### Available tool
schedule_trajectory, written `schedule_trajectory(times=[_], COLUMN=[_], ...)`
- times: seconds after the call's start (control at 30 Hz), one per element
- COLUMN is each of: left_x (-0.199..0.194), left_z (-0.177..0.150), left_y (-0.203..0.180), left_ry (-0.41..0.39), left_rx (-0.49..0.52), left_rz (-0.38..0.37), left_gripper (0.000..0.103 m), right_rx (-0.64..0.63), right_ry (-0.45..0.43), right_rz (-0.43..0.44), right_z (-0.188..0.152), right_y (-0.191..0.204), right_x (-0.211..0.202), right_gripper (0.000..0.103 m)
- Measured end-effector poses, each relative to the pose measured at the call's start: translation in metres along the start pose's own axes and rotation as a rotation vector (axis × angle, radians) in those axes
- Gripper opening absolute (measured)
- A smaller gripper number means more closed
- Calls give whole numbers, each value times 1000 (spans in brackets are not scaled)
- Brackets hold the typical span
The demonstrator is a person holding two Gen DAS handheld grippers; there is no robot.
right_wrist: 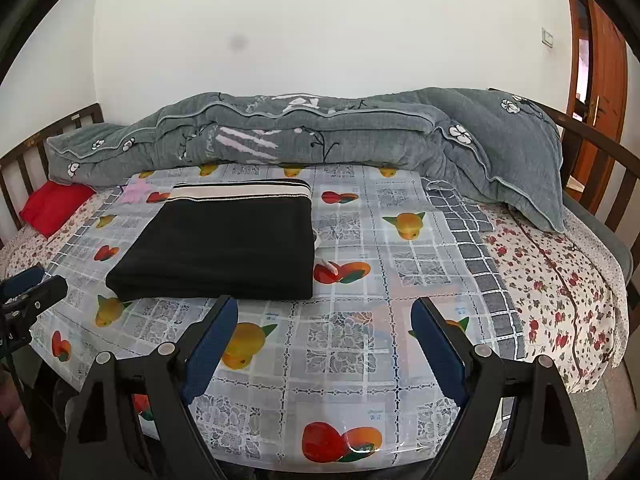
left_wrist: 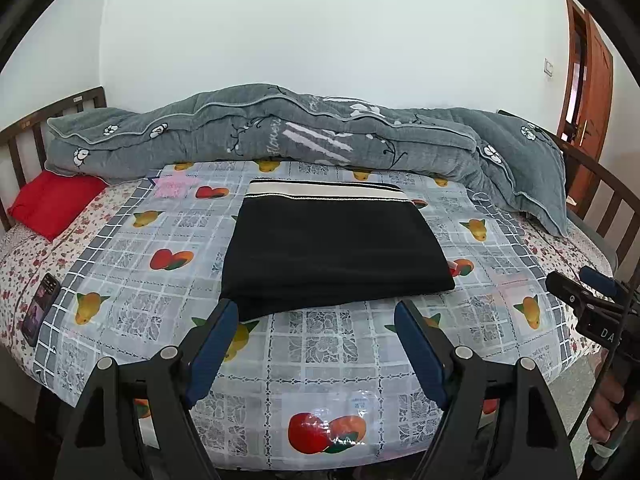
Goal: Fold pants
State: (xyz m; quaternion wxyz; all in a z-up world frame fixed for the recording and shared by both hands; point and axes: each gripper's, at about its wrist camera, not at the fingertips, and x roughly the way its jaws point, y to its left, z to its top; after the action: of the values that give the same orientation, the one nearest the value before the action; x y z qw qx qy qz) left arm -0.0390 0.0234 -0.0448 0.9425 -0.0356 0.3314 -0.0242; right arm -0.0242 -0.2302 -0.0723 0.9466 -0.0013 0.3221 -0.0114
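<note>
Pants (left_wrist: 336, 248): folded black rectangle on the fruit-print cloth (left_wrist: 320, 360), striped waistband at 12 o'clock.
Left gripper (left_wrist: 316, 312): jaws spread, empty, at the pants' 6 o'clock.
Right gripper (right_wrist: 324, 312): jaws spread, empty.

You're in a home bedroom. Bed (right_wrist: 560, 292) fills the view, dark wooden slatted rails at 9 and 3 o'clock. Grey quilt (right_wrist: 320, 136) with white flowers is bunched along the wall at 12. Floral sheet underneath, plastic fruit-print cover (right_wrist: 360, 344) on top. Red pillow (left_wrist: 52, 204) at 10 o'clock, phone (left_wrist: 40, 308) lying at 8 in your left view. Wooden door (right_wrist: 604, 76) with handle at 2, light switch (right_wrist: 547, 37) beside it on plain white wall.
</note>
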Motion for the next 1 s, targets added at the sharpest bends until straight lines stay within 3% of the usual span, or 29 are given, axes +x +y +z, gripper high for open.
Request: schedule_trajectory(times=[1.0], left_x=[-3], left_z=[0], left_y=[1], left_ry=[-7], left_rx=[-1], left_rz=[-2], left_gripper=[82], right_rx=[8], right_ry=[0], right_rz=[3], right_z=[-2], right_y=[4], right_x=[-4], right_gripper=[87])
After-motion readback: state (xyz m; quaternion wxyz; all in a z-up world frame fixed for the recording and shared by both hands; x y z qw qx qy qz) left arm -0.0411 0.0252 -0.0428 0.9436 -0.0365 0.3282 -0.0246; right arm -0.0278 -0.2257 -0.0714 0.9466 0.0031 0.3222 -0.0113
